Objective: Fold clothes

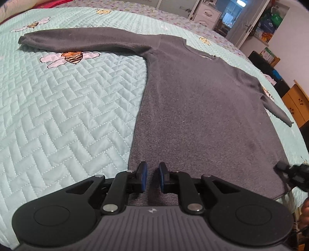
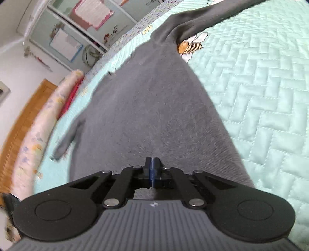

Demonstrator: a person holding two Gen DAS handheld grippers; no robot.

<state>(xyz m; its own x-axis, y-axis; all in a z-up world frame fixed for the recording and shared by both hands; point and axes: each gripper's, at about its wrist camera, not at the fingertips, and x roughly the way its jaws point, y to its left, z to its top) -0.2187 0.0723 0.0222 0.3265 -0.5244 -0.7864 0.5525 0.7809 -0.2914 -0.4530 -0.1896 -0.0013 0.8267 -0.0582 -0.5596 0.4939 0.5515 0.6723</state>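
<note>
Folding has not begun: the sweater (image 1: 193, 108) lies flat on the quilt (image 1: 67, 100), filling mid-frame. The left gripper (image 1: 152, 173) hangs slightly parted and empty at the hem; the right gripper (image 2: 152, 170) is pinched closed, empty. Both should take hem corners evenly.

We read the setting as a home bedroom. A bed (image 1: 58, 100) under a mint quilted bedspread with bee appliqués fills both views. Beyond it stand a white chest of drawers (image 1: 207, 13), a white door (image 1: 249, 21), and glass-fronted wardrobe doors (image 2: 63, 38); rolled bedding (image 2: 38, 131) lines the bed's edge.
</note>
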